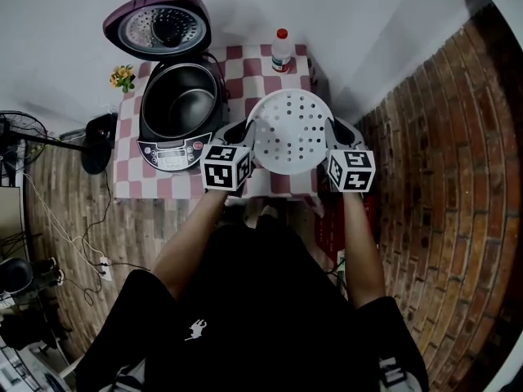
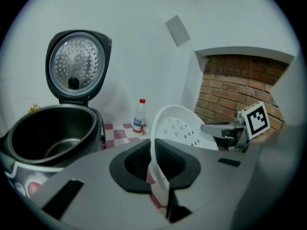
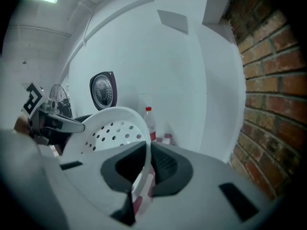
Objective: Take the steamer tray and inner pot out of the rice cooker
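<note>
Brick wall [image 3: 273, 80], rough and red, close along the right; plain white wall behind. Small surface [image 1: 135, 182] under a pink-and-white checked cloth, its near edge just ahead of the person's knees, with bare cloth showing only along the front and the right rear. Rice cooker [image 1: 172, 152] on the left half, purple shell, hinged lid [image 1: 159, 27] thrown back upright, its perforated metal liner seen face-on only in the left gripper view. Dark metal inner pot [image 1: 184, 100] seated in the cooker. Steamer tray [image 1: 292, 131], white plastic, round, pierced with holes, out of the cooker and held over the right half of the cloth. Left gripper [image 2: 156, 164] and right gripper [image 3: 144, 164] on opposite rims, fingers of each pinching the thin rim edge-on. Clear bottle [image 1: 281, 51], red cap, at the back edge. Yellow flowers [image 1: 122, 76] at the rear left corner, clear only from the head view.
</note>
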`<state>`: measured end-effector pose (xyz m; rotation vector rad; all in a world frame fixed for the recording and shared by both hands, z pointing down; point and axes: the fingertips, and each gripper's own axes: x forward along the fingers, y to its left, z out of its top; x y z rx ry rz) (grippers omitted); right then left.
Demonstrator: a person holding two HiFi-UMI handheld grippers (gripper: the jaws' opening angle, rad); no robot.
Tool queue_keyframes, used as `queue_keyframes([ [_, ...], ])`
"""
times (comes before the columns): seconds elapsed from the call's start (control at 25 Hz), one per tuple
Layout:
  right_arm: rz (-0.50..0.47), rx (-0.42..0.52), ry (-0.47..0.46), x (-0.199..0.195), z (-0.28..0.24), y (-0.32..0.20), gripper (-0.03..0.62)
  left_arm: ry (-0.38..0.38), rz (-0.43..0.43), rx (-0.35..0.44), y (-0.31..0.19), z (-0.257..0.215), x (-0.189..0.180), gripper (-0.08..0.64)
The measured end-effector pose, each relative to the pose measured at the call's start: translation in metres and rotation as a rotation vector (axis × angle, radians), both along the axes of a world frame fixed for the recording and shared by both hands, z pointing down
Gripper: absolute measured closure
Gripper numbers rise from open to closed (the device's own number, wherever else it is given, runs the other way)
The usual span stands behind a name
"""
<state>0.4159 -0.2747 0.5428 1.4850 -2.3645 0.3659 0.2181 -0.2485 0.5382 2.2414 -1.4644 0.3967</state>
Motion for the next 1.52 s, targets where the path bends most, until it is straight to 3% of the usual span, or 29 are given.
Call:
queue_keyframes([
  [0.12, 0.000, -0.068, 0.001, 0.002, 0.029, 0.004, 0.561, 0.026, -0.010, -0.068, 0.003, 0.027, 0.001, 0.531],
  [0.76, -0.024, -0.350, 0.033, -0.007, 0.137, 0.026, 0.560, -0.015, -0.026, -0.313, 0.026, 0.135, -0.007, 0.529],
  [1.2, -0.032, -0.423, 0.059, -0.010, 0.164, 0.025, 0.558, -0.075, -0.017, -0.382, 0.024, 0.166, -0.010, 0.523],
  [1.52, -0.039, -0.441, 0.138, -0.011, 0.176, 0.022, 0.552, -0.158, -0.032, -0.413, 0.019, 0.179, -0.012, 0.518],
])
